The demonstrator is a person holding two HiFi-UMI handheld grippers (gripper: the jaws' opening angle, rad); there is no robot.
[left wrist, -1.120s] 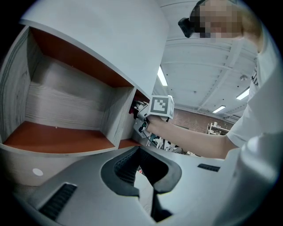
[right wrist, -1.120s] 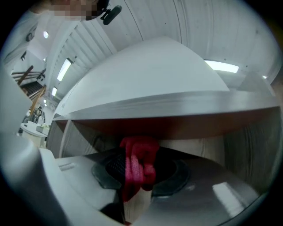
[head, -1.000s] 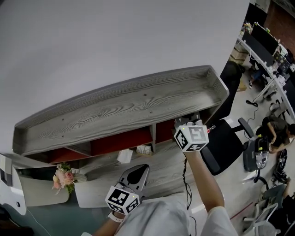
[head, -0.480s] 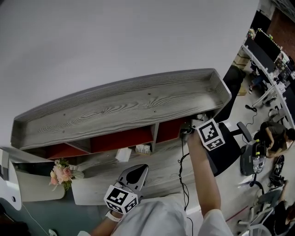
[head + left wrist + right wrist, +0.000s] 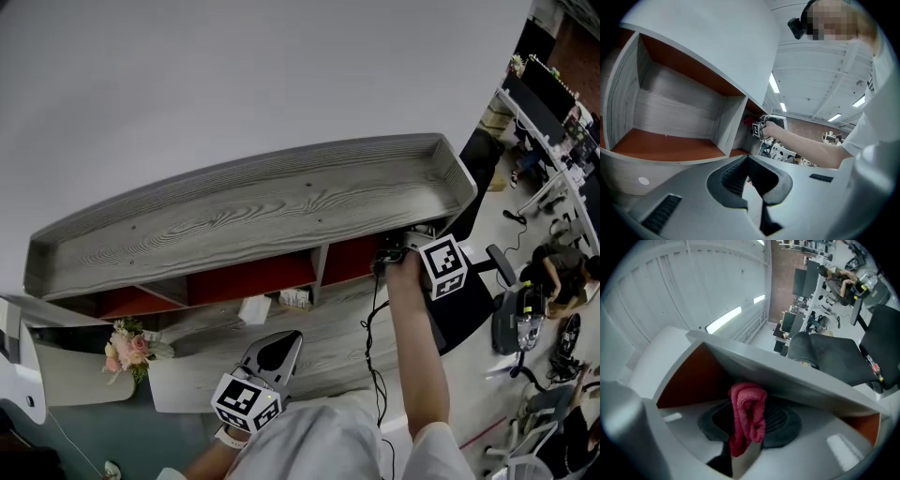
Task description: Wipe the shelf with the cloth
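Held clamped in the right tongs [image 5: 392, 251]: red terry cloth [image 5: 747, 418], at the mouth of the right-hand compartment of the grey wood-grain shelf [image 5: 253, 211].

Red terry cloth bunched and pinched between both pads, just under the top board and in front of the red-brown compartment interior. Right tongs [image 5: 747, 430] reaching in from the shelf's right end. Left tongs [image 5: 277, 349] closed tip to tip on nothing [image 5: 752, 187], held low over the grey wood-grain desk [image 5: 328, 342], well apart from the right tongs, facing the open compartments. Black office chair [image 5: 464, 291] just beside the shelf's right end.
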